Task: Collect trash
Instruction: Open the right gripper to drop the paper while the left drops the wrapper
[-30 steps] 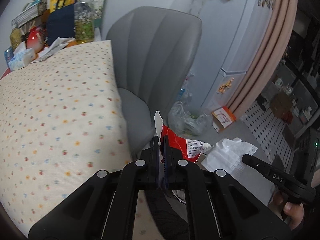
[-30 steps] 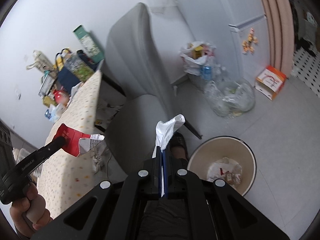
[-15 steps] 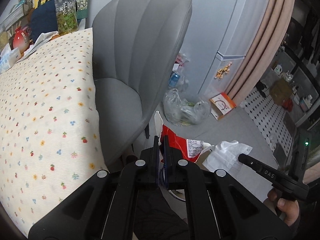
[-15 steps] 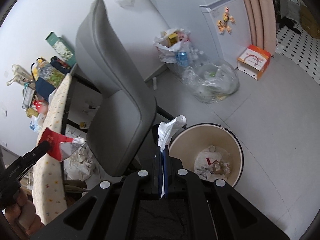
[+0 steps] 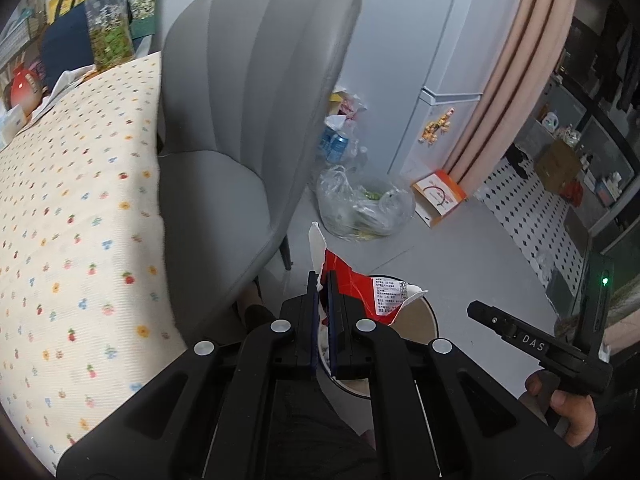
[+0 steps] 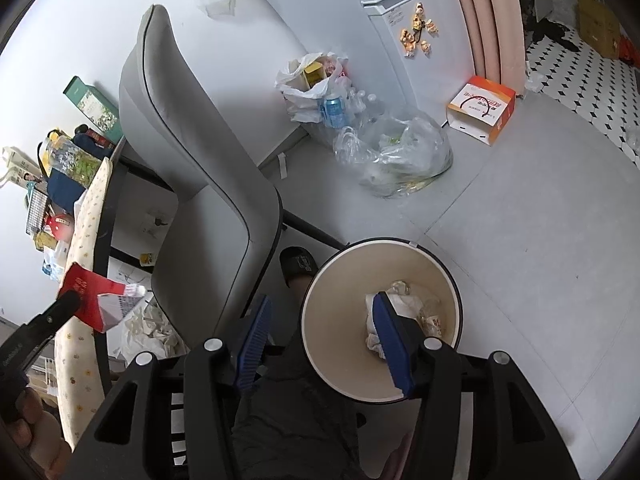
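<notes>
Now, line by line:
Left gripper (image 5: 323, 280): closed on a torn red wrapper (image 5: 362, 288), pinched between its blue pads, with the wrapper's white inner edge sticking up past the fingertips.
Red wrapper, place: held in the air near the table edge, left of the grey chair (image 6: 192, 168) in the right wrist view, not over the bin.
Right gripper (image 6: 326, 336): jaws spread wide, nothing between them, hanging above the trash bin (image 6: 332, 360).
Trash bin: round, cream inside, dark rim, on the grey floor right of the chair; crumpled white paper (image 6: 404, 304) lies at its bottom.
Table (image 5: 72, 208): cream cloth with small coloured dots, at the left.
Far floor: a clear plastic bag (image 6: 404, 160) and an orange box (image 6: 482, 110).
</notes>
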Tool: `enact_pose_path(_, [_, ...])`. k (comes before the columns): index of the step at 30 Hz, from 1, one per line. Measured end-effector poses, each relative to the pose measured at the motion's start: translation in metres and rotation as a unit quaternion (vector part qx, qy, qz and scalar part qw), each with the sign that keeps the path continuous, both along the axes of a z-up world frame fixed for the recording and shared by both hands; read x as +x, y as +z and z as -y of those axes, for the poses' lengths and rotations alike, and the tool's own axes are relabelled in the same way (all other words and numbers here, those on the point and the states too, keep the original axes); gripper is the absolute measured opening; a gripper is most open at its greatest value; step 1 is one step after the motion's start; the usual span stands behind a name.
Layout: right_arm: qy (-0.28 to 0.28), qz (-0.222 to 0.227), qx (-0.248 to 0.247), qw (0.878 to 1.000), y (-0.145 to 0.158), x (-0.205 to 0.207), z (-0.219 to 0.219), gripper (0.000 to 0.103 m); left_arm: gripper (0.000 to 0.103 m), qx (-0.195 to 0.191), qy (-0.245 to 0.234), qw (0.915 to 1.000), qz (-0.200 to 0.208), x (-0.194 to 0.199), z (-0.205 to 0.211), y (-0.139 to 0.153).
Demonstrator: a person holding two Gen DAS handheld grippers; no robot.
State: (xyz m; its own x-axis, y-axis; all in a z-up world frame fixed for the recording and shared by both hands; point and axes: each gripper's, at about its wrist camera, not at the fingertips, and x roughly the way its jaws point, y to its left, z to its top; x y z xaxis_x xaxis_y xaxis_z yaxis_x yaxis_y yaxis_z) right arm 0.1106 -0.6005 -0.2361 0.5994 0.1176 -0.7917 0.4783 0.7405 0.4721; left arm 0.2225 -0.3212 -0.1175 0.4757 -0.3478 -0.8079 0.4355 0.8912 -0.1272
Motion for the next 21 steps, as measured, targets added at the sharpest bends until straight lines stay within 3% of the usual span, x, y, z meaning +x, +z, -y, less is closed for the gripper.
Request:
enact_pose_path(10, [-0.047, 0.016, -0.019, 0.999, 0.030, -0.037, 0.035, 0.059, 0.006, -0.005, -0.063, 0.9978, -0.020, -0.009, 0.058, -0.005])
enact_pose_path(12, [-0.060, 0.018, -0.022, 0.998, 0.036, -0.046, 0.044, 0.059, 0.027, -0.011, -0.071, 0.9969, -0.033, -0.010, 0.066, -0.008])
enact_pose_path(13, [-0.064, 0.018, -0.023, 0.998, 0.038, -0.049, 0.046, 0.059, 0.050, -0.019, -0.070, 0.9967, -0.037, -0.011, 0.067, -0.008])
enact_pose_path(21, [-0.057, 0.028, -0.024, 0.998, 0.048, -0.053, 0.037, 0.062, 0.078, -0.040, -0.050, 0.9977, -0.021, -0.015, 0.046, 0.006])
